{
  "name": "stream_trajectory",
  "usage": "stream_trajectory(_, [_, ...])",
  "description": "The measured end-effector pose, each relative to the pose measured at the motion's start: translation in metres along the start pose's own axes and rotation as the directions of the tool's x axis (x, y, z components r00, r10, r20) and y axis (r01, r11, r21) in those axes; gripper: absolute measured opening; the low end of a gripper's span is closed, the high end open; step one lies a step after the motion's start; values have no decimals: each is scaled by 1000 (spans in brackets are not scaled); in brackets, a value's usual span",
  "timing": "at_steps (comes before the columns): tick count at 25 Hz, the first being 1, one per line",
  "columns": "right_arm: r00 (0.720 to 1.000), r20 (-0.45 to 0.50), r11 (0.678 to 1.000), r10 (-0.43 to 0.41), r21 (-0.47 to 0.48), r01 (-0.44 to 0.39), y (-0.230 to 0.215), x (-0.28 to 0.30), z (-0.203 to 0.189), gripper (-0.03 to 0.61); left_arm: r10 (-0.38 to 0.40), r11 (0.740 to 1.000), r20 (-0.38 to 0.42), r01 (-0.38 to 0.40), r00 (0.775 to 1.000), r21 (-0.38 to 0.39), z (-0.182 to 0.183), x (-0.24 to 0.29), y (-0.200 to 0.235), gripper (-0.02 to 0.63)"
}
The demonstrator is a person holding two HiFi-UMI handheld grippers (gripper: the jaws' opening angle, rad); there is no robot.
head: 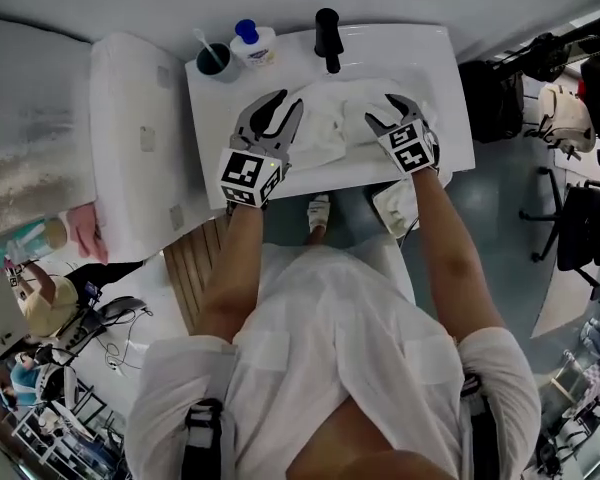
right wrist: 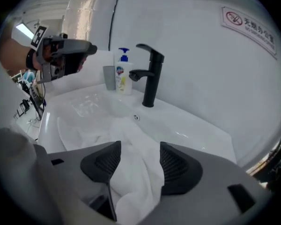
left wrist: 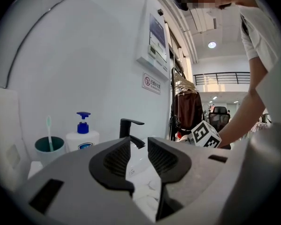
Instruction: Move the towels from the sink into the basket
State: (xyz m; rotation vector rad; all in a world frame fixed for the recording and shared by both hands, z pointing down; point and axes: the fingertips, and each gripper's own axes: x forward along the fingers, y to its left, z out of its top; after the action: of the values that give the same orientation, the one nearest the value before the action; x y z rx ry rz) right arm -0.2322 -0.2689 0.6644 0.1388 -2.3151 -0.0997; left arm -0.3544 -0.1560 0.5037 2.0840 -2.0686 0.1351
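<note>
Tongs stood spread in both hands, pinching nothing: the left tongs (left wrist: 136,145) over the sink's (head: 450,78) front edge, the right tongs (right wrist: 140,146) just above the crumpled white towels (right wrist: 136,172) lying in its bowl.

The sink (head: 450,98) lies open from above — at its back rim the black tap (head: 327,38) stands upright, with soap bottle (head: 252,43) and toothbrush cup (head: 213,60) crowding the back left corner.

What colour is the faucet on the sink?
Black. The faucet shows best in the right gripper view.
</note>
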Motion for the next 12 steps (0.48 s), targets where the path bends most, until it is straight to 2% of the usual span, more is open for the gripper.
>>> stream_trajectory(5, [992, -109, 995, 62, -72, -70, 7, 42, -16, 282, -5, 1000, -13, 5, 1000, -7, -11, 9, 10, 115])
stream_trajectory(12, [965, -248, 971, 83, -197, -134, 13, 81, -35, 288, -7, 1000, -10, 7, 1000, -27, -17, 19, 18, 121])
